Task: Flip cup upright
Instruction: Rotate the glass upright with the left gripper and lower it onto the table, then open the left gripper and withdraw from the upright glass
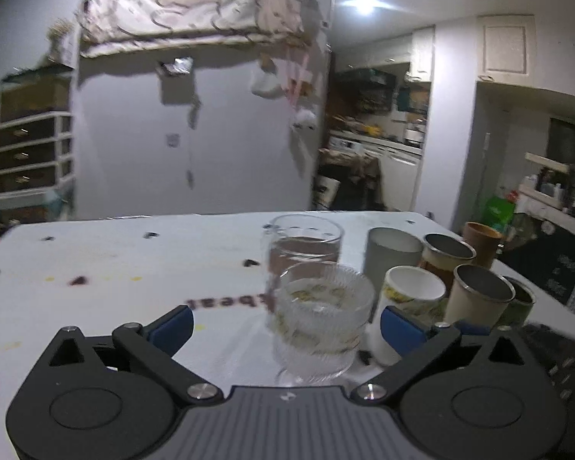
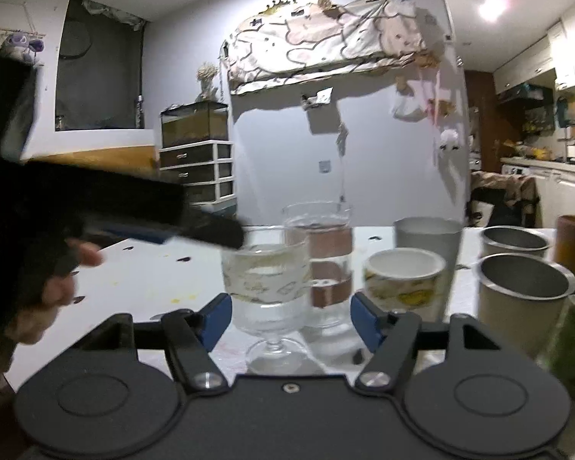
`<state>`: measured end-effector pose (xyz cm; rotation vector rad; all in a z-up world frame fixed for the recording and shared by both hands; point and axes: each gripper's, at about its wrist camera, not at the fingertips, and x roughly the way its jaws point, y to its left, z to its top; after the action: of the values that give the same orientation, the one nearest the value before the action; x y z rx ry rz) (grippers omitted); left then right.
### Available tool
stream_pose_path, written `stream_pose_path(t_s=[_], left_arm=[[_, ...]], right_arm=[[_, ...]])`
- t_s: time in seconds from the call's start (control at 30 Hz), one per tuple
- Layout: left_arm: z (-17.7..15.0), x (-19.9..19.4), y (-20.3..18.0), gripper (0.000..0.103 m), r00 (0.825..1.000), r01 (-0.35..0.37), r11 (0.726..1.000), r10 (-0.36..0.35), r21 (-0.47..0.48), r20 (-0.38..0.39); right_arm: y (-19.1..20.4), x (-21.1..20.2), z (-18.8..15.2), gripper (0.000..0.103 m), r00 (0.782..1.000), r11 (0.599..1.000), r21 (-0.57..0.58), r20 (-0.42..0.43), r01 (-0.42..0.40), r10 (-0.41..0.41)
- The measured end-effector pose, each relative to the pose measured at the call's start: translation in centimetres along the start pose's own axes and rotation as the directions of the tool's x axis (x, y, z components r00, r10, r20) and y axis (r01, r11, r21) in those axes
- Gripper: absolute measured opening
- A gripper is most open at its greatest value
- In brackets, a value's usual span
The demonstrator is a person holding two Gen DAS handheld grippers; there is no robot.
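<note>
A ribbed, clear footed glass cup (image 1: 322, 318) stands upright on the white table (image 1: 115, 268). It also shows in the right wrist view (image 2: 266, 291), with its stem and foot on the table. My left gripper (image 1: 285, 324) is open, its blue pads (image 1: 172, 326) wide apart, the cup standing toward the right pad. My right gripper (image 2: 287, 320) is open, a pad on each side of the cup's bowl, close but not pressing. The left gripper body (image 2: 142, 214) and hand reach in from the left, level with the cup's rim.
A taller clear glass (image 2: 318, 260) stands just behind the cup. To the right stand a printed white mug (image 2: 402, 280), a grey tumbler (image 2: 429, 245), metal cups (image 2: 525, 299) and a brown cup (image 1: 481, 243). The table edge lies beyond them.
</note>
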<state>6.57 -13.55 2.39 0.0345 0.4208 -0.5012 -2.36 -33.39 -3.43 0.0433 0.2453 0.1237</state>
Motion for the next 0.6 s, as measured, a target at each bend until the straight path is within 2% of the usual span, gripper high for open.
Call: stream_pose_path(t_s=[0.17,0.23,0.3,0.4,0.6], left_arm=[[-1.5,-2.6,0.3,0.103,0.999,-0.031,0.999,0.032,-0.009,0.037],[-2.1,-3.5,-0.1,0.103,0.997,-0.06,0.998,0.059,0.015,0.054],[-2.7,-4.1,-0.5,0.103,0.995,-0.079,0.996,0.077,0.031,0.066],[-3.6,-4.7,-0.8,0.103,0.995,-0.078,0.997,0.076,0.027,0.066],[-4.7,-5.7,-1.3,0.103,0.993,-0.1,0.995,0.098,0.024,0.066]], right_arm=[[-0.8,-2.4,0.3,0.073,0.997,0.997,-0.001,0.011,0.072,-0.072],[-1.0,-3.4,0.3,0.083,0.995,0.995,-0.009,0.014,0.101,-0.101],[-1.4,-4.2,0.4,0.088,0.991,0.991,-0.015,0.017,0.133,-0.132],[-1.5,-5.3,0.3,0.1,0.982,0.982,-0.018,0.016,0.189,-0.189],[-1.9,-6.5,0.3,0.103,0.969,0.969,-0.02,0.002,0.248,-0.248]])
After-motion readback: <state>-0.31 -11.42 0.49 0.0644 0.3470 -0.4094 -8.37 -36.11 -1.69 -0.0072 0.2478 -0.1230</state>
